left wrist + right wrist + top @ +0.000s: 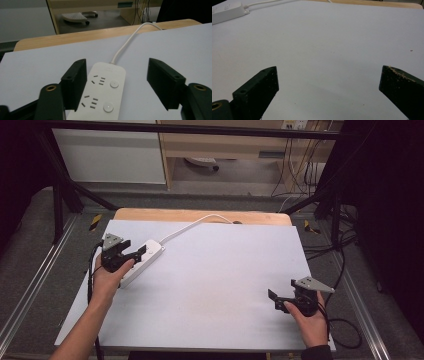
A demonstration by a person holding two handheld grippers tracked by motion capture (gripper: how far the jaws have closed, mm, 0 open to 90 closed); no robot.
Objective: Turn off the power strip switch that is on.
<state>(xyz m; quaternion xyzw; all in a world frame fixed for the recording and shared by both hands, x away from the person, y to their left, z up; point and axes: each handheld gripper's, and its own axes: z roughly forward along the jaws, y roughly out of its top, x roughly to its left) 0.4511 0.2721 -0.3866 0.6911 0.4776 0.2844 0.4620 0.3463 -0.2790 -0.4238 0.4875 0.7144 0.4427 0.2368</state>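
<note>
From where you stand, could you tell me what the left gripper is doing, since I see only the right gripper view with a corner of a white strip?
Observer: The left gripper straddles the near part of the white power strip; in its own view the left jaw touches the strip's side and the right jaw stands off.
Operator: Thank you. What is on the strip's face?
Observer: Two socket groups, each with a round button beside it.
Operator: Where does its cable go?
Observer: The white cable runs to the far edge of the wooden table.
</note>
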